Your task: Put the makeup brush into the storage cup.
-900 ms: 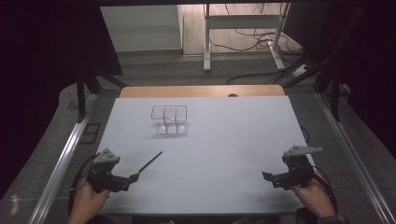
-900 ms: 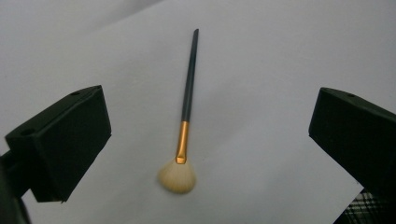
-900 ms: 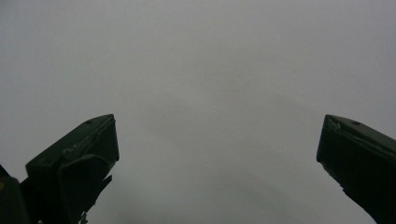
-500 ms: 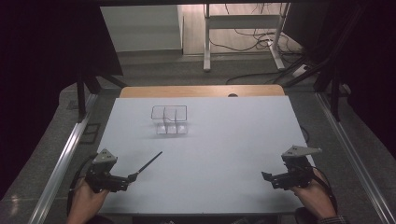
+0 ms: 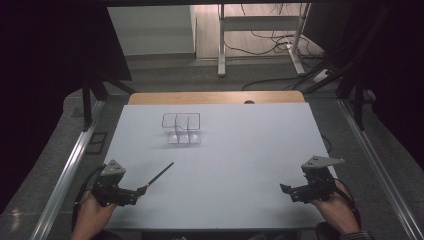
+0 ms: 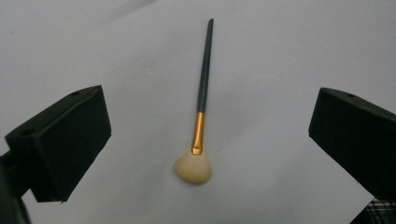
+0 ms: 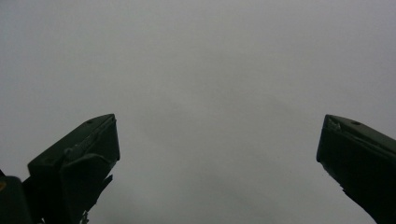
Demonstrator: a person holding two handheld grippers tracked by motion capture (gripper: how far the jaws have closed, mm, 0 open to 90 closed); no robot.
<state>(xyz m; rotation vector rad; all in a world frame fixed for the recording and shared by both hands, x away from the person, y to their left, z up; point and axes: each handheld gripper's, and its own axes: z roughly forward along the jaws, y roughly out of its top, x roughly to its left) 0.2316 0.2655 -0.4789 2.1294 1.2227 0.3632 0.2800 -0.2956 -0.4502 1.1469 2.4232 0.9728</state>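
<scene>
A makeup brush (image 5: 159, 177) with a dark handle, gold ferrule and cream bristles lies flat on the white table (image 5: 250, 150) at the front left. Its bristle end points toward my left gripper (image 5: 136, 193). Seen from the left gripper view, the brush (image 6: 202, 93) rests on the table between and beyond the wide-apart jaws of the left gripper (image 6: 211, 116), touching neither. At the front right, a hand holds my right gripper (image 5: 286, 190) over bare table. The right gripper (image 7: 217, 128) stands open with nothing between its jaws.
A clear plastic box (image 5: 181, 129) with inner dividers stands at the back left of the table. A wooden strip (image 5: 215, 97) runs along the far edge. Metal rails (image 5: 65, 180) flank both sides, and cables lie on the floor beyond.
</scene>
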